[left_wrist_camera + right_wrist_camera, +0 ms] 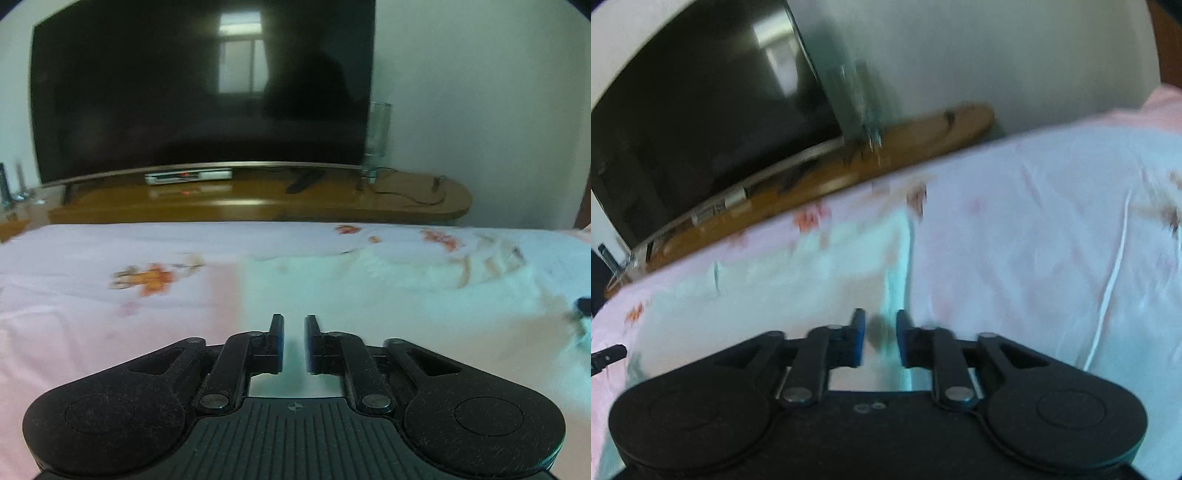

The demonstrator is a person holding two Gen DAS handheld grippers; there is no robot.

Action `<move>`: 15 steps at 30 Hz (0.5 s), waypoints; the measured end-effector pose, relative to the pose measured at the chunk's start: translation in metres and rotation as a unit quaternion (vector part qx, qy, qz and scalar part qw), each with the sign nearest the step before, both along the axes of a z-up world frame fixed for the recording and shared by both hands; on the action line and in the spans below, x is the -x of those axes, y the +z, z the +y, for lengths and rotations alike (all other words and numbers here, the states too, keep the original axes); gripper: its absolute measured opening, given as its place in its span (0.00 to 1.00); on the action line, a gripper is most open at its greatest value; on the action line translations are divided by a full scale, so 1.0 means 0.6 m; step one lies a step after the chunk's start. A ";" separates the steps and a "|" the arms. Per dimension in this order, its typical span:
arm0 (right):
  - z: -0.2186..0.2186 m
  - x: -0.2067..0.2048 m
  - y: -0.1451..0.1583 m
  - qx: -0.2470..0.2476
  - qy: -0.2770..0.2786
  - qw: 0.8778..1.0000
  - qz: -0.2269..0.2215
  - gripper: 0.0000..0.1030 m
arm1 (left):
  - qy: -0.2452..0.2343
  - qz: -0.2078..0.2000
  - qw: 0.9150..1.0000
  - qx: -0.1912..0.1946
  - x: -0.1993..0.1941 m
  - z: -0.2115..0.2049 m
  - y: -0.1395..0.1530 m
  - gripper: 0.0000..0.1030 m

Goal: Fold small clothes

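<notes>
garment: a pale mint-white small cloth garment (388,295) lies flat on the pink floral bed sheet (92,314), short of the sheet's far edge, which faces the wooden tv stand (258,201).
left gripper: the black two-finger left gripper (294,341) hovers low over the near part of the garment; its fingers stand a narrow gap apart with nothing between them, only cloth seen below.
right gripper: the black two-finger right gripper (880,338) sits over the garment's right-hand edge, where a folded teal-tinted hem (897,273) runs away from the fingers toward the tv stand; fingers slightly parted, and blur hides whether any cloth is pinched.
sheet beside garment: bare pink sheet lies right of that hem.
background: a large dark television screen (192,92) stands on the tv stand.
</notes>
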State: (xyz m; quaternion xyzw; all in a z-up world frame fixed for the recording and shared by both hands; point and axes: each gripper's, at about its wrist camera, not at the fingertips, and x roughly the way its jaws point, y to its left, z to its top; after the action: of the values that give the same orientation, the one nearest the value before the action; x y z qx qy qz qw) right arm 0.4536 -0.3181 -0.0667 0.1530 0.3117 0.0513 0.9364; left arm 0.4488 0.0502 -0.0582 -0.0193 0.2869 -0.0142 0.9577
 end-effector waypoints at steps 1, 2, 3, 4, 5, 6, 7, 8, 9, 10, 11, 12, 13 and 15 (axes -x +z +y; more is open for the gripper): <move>0.009 -0.011 -0.001 -0.003 0.005 1.000 0.005 0.19 | -0.006 0.005 1.000 0.003 -0.015 -0.019 -0.005 0.76; 0.025 -0.025 -0.005 -0.002 0.016 1.000 0.011 0.19 | -0.016 0.003 1.000 0.000 -0.023 -0.039 -0.011 0.87; 0.045 -0.036 -0.010 0.003 0.032 0.999 0.013 0.19 | -0.036 -0.004 0.999 -0.009 -0.029 -0.065 -0.019 0.87; 0.064 -0.044 -0.016 0.009 0.045 0.999 0.014 0.19 | -0.050 0.001 0.999 -0.018 -0.034 -0.087 -0.027 0.87; 0.089 -0.054 -0.025 0.020 0.061 0.998 0.020 0.19 | -0.062 0.009 0.998 -0.025 -0.041 -0.107 -0.037 0.87; 0.107 -0.059 -0.033 0.032 0.074 0.996 0.024 0.19 | -0.071 0.016 0.997 -0.031 -0.045 -0.121 -0.046 0.87; 0.118 -0.059 -0.040 0.046 0.083 0.995 0.020 0.18 | -0.067 0.025 0.997 -0.042 -0.048 -0.126 -0.054 0.87; 0.127 -0.058 -0.045 0.069 0.087 0.994 0.011 0.17 | -0.057 0.033 0.997 -0.037 -0.047 -0.120 -0.056 0.87; 0.125 -0.055 -0.047 0.086 0.080 0.993 0.006 0.12 | -0.046 0.035 0.998 -0.011 -0.045 -0.099 -0.053 0.87; 0.107 -0.056 -0.048 0.088 0.054 0.995 0.007 0.10 | -0.029 0.040 0.999 0.001 -0.044 -0.075 -0.049 0.86; 0.087 -0.055 -0.046 0.079 0.033 0.996 0.010 0.03 | -0.019 0.039 0.999 0.003 -0.043 -0.053 -0.048 0.86; 0.069 -0.055 -0.045 0.070 0.022 0.997 0.014 0.00 | -0.013 0.038 0.999 0.007 -0.042 -0.037 -0.045 0.86; 0.054 -0.057 -0.044 0.059 0.026 0.998 0.018 0.00 | -0.009 0.037 0.999 0.016 -0.045 -0.023 -0.042 0.86; 0.057 -0.060 -0.035 0.060 0.030 0.998 0.020 0.04 | -0.010 0.015 0.999 0.034 -0.057 -0.005 -0.025 0.86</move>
State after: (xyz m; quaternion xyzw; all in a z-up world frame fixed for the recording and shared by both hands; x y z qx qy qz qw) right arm 0.4894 -0.2841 -0.0876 0.0877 0.3370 0.0574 0.9357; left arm 0.4833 0.0469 -0.0732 -0.0497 0.3003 -0.0330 0.9520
